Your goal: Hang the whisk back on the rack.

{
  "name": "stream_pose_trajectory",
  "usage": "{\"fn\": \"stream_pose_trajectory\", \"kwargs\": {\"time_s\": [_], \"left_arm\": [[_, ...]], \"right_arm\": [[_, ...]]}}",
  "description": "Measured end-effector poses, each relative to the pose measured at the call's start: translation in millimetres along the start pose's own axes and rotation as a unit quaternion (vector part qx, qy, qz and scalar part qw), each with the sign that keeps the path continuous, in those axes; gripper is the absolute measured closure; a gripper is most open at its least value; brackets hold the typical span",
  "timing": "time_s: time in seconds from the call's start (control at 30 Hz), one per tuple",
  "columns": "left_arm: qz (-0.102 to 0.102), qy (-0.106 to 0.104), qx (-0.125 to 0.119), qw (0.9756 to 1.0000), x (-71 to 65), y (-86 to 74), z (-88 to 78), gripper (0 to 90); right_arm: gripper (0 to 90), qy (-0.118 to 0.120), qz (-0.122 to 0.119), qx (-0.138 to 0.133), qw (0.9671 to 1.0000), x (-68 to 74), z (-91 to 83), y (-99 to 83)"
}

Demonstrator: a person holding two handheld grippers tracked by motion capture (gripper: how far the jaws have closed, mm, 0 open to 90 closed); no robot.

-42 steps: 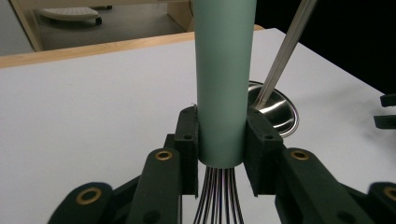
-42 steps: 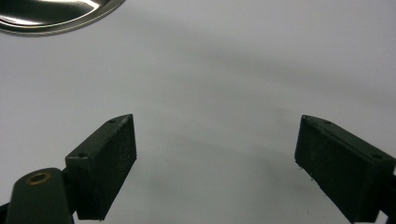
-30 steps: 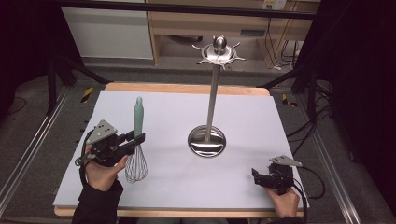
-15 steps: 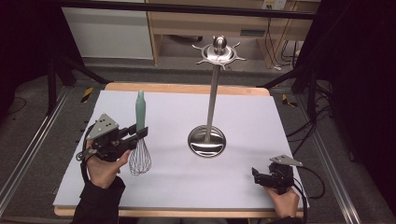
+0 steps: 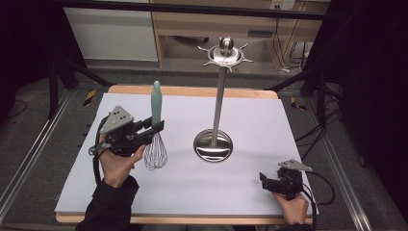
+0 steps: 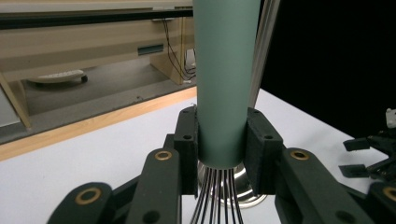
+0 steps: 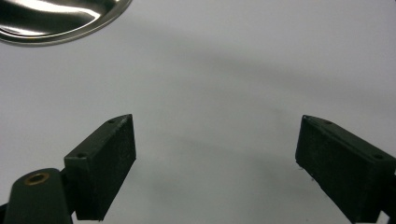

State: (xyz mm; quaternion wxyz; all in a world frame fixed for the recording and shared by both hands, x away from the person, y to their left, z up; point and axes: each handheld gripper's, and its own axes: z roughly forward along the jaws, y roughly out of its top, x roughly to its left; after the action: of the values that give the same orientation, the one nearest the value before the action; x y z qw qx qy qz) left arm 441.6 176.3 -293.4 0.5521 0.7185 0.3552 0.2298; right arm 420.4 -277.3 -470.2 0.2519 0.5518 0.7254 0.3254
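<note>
Left tongs (image 5: 155, 129) clamp whisk (image 5: 156, 144) handle upright, we judge for hanging | right tongs (image 5: 264, 181) wide, idle, lower right on bench (image 5: 250, 120)

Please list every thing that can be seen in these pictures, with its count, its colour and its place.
whisk: one, pale green handle with silver wires, held upright, handle up, over the left part of the table.
utensil stand: one, shiny metal, round base on the middle of the table, tall pole with hooks at the top.
table: one, white top with a wooden edge.
shelf unit: one, light wood, on the floor behind the table.
left gripper: one, black, shut on the whisk handle, in the person's left hand.
right gripper: one, black, jaws open, low over the table's near right corner.
</note>
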Motion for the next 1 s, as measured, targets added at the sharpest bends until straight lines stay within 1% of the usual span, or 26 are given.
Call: {"fn": "stream_pose_trajectory", "kwargs": {"time_s": [0.1, 0.13, 0.27, 0.3, 0.5, 0.67, 0.77, 0.9, 0.93, 1.0], "left_arm": [[0.000, -0.001, -0.002, 1.0000, -2.0, 3.4, 2.2, 68.8], [0.001, -0.004, -0.003, 1.0000, -3.9, 6.9, 4.5, 68.8], [0.004, -0.007, -0.003, 1.0000, -6.3, 13.6, 8.8, 68.8], [0.005, -0.007, -0.002, 1.0000, -6.7, 15.4, 9.9, 68.8], [0.007, -0.012, 0.000, 0.9999, -7.5, 23.1, 15.0, 68.8], [0.013, -0.013, -0.001, 0.9998, -9.4, 33.4, 19.8, 68.8], [0.013, -0.014, -0.003, 0.9998, -10.4, 37.3, 22.4, 68.7], [0.015, -0.017, -0.005, 0.9997, -11.3, 40.2, 25.5, 68.7], [0.013, -0.019, -0.005, 0.9997, -11.7, 41.7, 27.6, 68.7], [0.015, -0.024, -0.001, 0.9996, -13.1, 44.7, 31.4, 68.7]], "right_arm": [[12.6, 0.000, 0.000, -0.001, 1.0000, -0.1, -0.4, 0.3], [12.6, -0.001, 0.003, -0.003, 1.0000, 0.5, -1.0, 0.3], [12.6, -0.001, 0.002, -0.002, 1.0000, 0.7, -0.6, 0.3], [12.6, -0.001, -0.001, -0.002, 1.0000, 0.4, -0.2, 0.4], [12.6, 0.000, 0.002, -0.003, 1.0000, 0.5, -1.1, 0.8], [12.6, -0.001, 0.003, -0.003, 1.0000, 1.1, -1.2, 0.7], [12.6, -0.001, -0.002, -0.006, 1.0000, 0.2, -1.3, 0.8], [12.6, 0.000, 0.002, -0.004, 1.0000, 1.1, -1.4, 0.8], [12.6, 0.001, 0.002, -0.005, 1.0000, 1.2, -1.3, 0.8], [12.6, 0.001, 0.002, -0.005, 1.0000, 1.3, -1.3, 0.8]]}}
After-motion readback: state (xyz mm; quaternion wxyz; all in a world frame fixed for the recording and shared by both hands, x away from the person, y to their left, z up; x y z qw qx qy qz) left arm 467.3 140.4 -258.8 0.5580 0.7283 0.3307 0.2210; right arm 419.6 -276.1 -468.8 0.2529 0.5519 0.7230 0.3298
